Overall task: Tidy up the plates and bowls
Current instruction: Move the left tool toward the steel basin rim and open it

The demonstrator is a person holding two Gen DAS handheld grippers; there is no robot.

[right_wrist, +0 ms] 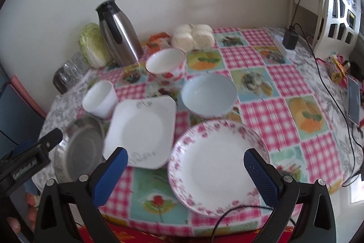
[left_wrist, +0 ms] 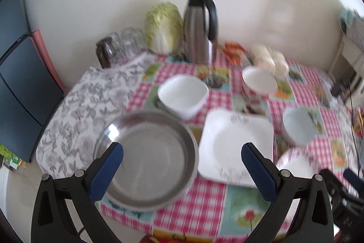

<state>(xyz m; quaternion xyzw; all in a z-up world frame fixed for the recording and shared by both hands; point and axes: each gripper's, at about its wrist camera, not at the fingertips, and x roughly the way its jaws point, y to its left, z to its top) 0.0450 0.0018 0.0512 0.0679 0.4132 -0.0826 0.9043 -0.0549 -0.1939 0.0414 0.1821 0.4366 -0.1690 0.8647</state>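
Observation:
My left gripper hangs open above the near table edge, between a round steel pan and a square white plate. Behind them stand a square white bowl, a red-patterned bowl and a pale blue bowl. My right gripper is open over a round plate with a pink flower rim. The right wrist view also shows the square plate, steel pan, square white bowl, red-patterned bowl and blue bowl. The left gripper enters at the left.
A steel thermos jug, a cabbage and glass jars line the wall. White buns sit at the back. A charger with cable, a phone and a white shelf stand on the right.

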